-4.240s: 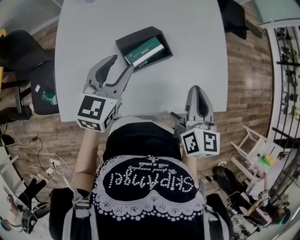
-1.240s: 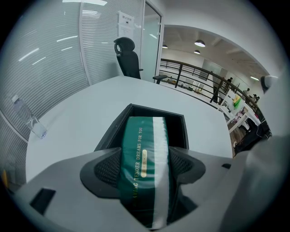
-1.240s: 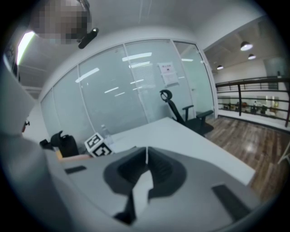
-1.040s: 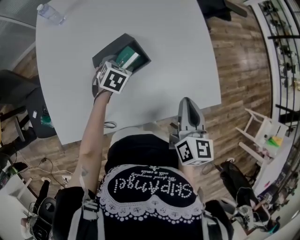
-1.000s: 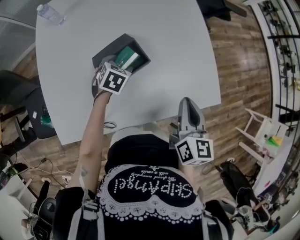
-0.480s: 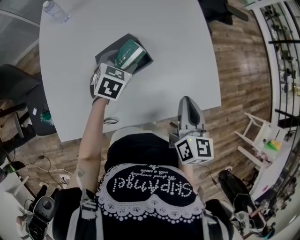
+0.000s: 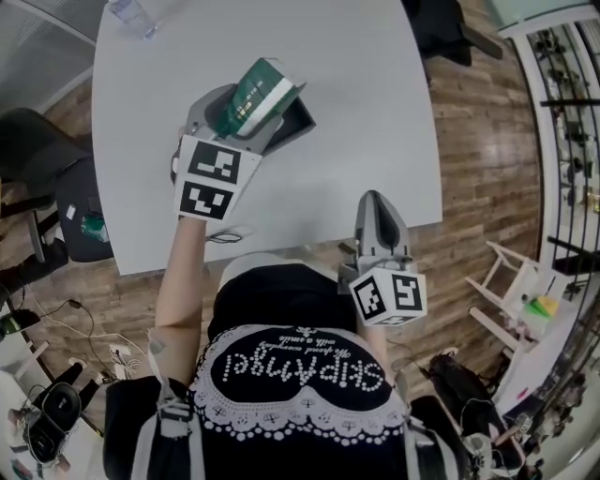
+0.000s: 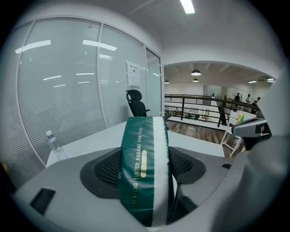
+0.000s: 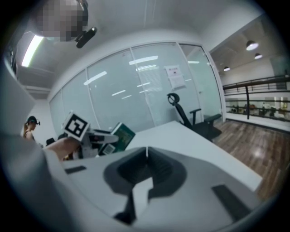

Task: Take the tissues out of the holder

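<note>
My left gripper (image 7: 246, 105) is shut on a green and white pack of tissues (image 7: 256, 95), held up above the black holder (image 7: 296, 125) on the white table (image 7: 356, 112). In the left gripper view the tissue pack (image 8: 145, 167) stands clamped between both jaws. Only a corner of the holder shows under the pack. My right gripper (image 7: 379, 211) hangs shut with nothing in it near the table's front edge. From the right gripper view, the left gripper (image 9: 93, 138) and its tissue pack (image 9: 121, 135) appear at the left, raised over the table.
A clear water bottle (image 7: 131, 13) stands at the far left corner of the table. Black office chairs (image 7: 42, 159) sit to the left and at the far side. A glass wall (image 8: 68, 90) lies beyond the table. A white rack (image 7: 511, 300) stands on the wood floor at right.
My left gripper reached into the holder, shut on the tissue pack and lifted it up out of the box. The right gripper stayed in place.
</note>
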Action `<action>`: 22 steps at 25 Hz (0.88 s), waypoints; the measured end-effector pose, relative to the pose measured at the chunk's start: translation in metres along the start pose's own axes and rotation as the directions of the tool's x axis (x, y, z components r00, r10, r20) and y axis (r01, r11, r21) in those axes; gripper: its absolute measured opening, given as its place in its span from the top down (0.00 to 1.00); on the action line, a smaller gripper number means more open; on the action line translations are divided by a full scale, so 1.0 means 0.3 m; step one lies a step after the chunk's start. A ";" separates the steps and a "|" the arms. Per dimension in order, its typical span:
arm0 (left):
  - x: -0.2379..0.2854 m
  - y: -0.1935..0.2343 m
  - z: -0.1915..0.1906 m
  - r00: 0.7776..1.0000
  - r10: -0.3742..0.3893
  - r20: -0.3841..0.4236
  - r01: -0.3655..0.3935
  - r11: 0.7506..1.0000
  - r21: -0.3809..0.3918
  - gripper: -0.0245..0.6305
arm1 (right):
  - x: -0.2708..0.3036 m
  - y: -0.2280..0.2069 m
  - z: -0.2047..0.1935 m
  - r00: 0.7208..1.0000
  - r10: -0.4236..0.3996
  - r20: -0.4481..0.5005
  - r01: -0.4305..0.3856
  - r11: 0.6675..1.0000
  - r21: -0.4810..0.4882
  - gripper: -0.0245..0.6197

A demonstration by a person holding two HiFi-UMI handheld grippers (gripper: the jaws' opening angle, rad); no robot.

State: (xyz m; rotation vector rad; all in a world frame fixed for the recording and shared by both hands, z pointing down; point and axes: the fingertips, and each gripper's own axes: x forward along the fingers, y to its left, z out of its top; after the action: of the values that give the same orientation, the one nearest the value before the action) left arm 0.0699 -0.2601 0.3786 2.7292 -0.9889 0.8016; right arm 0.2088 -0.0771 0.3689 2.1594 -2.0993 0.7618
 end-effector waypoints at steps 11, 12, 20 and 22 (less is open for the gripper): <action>-0.298 0.052 0.229 0.934 0.129 0.333 -0.100 0.990 -0.102 0.45 | 0.026 0.046 0.046 0.997 0.070 0.029 -0.068 0.996 -0.056 0.91; -0.323 0.058 0.238 0.924 0.144 0.356 -0.111 0.988 -0.112 0.45 | 0.030 0.053 0.051 0.996 0.079 0.031 -0.077 0.995 -0.062 0.91; -0.516 0.142 0.188 0.862 0.265 0.433 -0.177 0.956 -0.233 0.45 | 0.086 0.158 0.084 0.986 0.157 0.050 -0.151 0.983 -0.108 0.91; -0.569 0.162 0.160 0.847 0.299 0.439 -0.197 0.944 -0.263 0.45 | 0.102 0.183 0.088 0.984 0.172 0.053 -0.165 0.979 -0.117 0.91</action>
State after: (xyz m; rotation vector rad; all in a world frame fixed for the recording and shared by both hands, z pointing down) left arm -0.0496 -0.2167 0.2459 2.6911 -1.4506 0.0223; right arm 0.1642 -0.1195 0.3401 1.9934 -2.3195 0.5774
